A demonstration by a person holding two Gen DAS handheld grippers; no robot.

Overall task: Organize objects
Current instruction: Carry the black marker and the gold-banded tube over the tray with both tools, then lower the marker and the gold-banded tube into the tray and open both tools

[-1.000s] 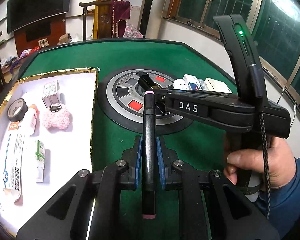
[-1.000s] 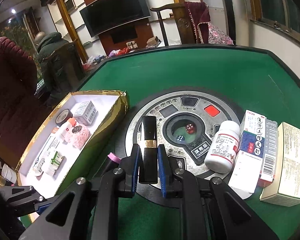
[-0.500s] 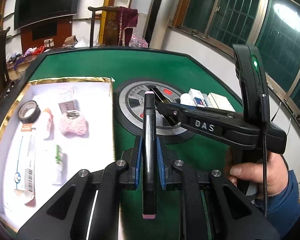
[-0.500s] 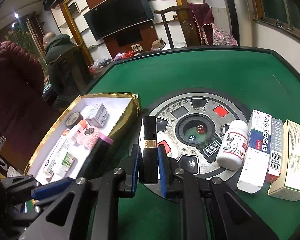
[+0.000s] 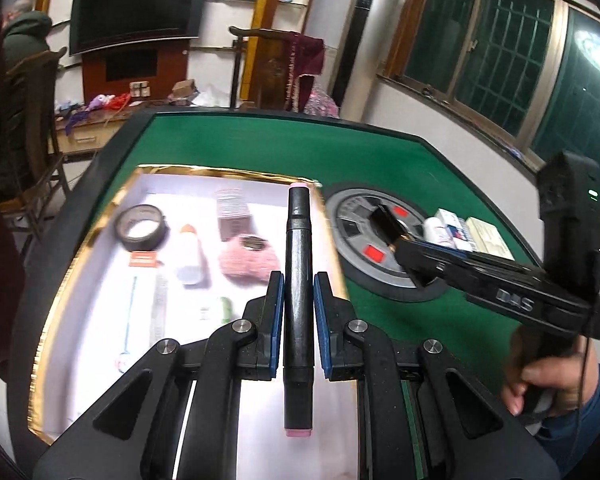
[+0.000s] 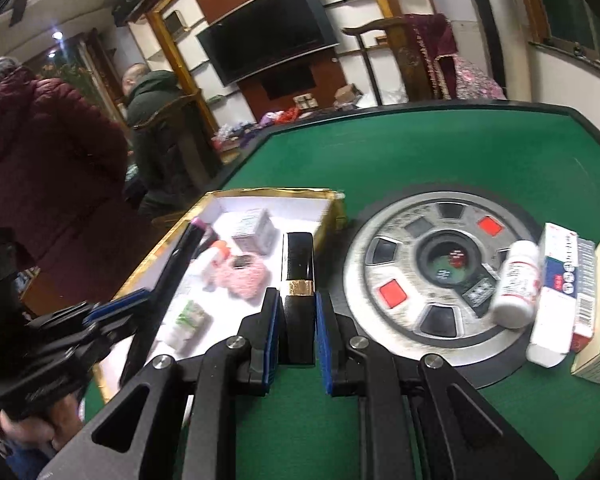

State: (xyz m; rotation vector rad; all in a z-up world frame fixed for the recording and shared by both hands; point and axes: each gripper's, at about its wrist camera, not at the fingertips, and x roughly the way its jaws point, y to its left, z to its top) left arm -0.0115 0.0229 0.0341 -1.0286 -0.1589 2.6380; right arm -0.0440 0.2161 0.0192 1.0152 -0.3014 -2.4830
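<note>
My left gripper (image 5: pixel 297 284) is shut on a black marker with pink ends (image 5: pixel 298 264) and holds it above the right side of the gold-rimmed white tray (image 5: pixel 100 224). My right gripper (image 6: pixel 296 304) is shut on a black lipstick with a gold band (image 6: pixel 297 268), near the tray's right wall (image 6: pixel 332 216). The right gripper also shows in the left wrist view (image 5: pixel 416 256), with the lipstick (image 5: pixel 388 226) over the round dial. The left gripper shows in the right wrist view (image 6: pixel 168 276), over the tray.
In the tray lie a tape roll (image 5: pixel 142 228), a white bottle (image 5: pixel 188 252), a pink fuzzy pouch (image 5: pixel 246 258) and a small box (image 5: pixel 230 216). On the green table sit the round dice panel (image 6: pixel 444 264), a white pill bottle (image 6: pixel 516 288) and medicine boxes (image 6: pixel 564 296).
Both grippers have moved left toward the tray. The marker now hangs over the tray's right part, and the lipstick has come from the dial to beside the tray's right wall.
</note>
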